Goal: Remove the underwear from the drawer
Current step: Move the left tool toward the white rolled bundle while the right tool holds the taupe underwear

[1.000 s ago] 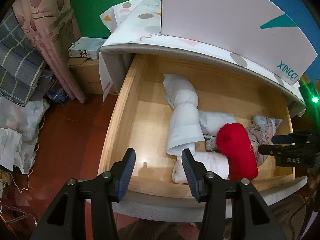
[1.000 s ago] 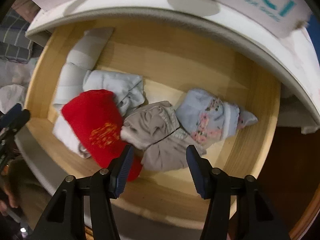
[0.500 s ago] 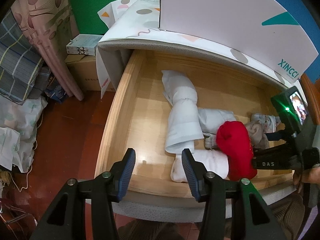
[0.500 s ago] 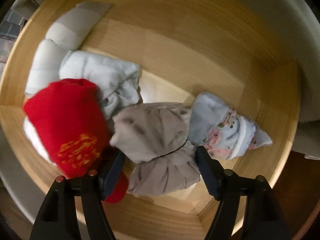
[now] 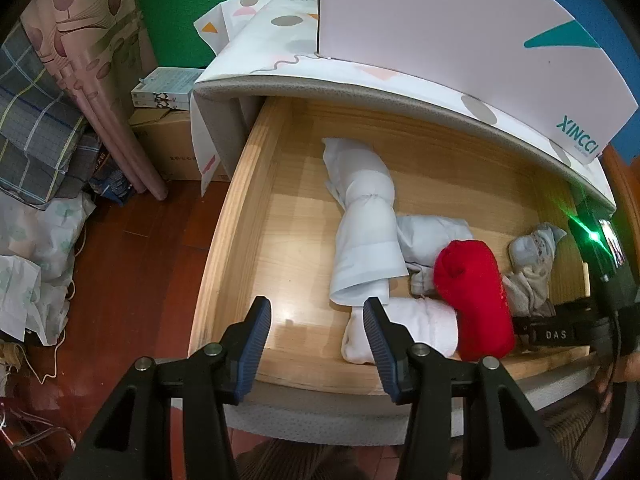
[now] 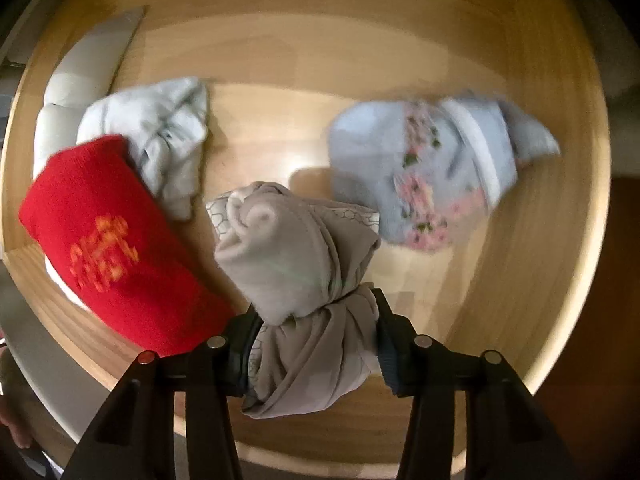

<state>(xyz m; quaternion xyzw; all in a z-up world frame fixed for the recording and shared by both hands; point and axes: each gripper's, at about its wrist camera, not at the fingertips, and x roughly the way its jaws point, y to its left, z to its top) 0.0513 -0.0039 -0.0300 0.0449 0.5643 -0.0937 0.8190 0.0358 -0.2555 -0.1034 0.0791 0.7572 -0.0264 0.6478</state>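
Right wrist view: right gripper (image 6: pixel 314 338) closing its jaws around the knotted beige cloth bundle (image 6: pixel 298 276) in the wooden drawer (image 6: pixel 572 280); a straight lift comes next. Left gripper (image 5: pixel 316 336) hovers part-open, empty.

Left wrist cam is sitting above the drawer's (image 5: pixel 224 236) front edge, looking steeply down and forward, taking in the whole drawer plus the floor (image 5: pixel 132 264) to the left. Right wrist cam is pointing straight down inside the drawer (image 6: pixel 360 52), very close to the clothes. Both views are sharing the red roll (image 5: pixel 476 300) (image 6: pixel 112 240), the grey bundle (image 5: pixel 528 288) (image 6: pixel 296 264) and the floral piece (image 5: pixel 536 246) (image 6: pixel 424 168).
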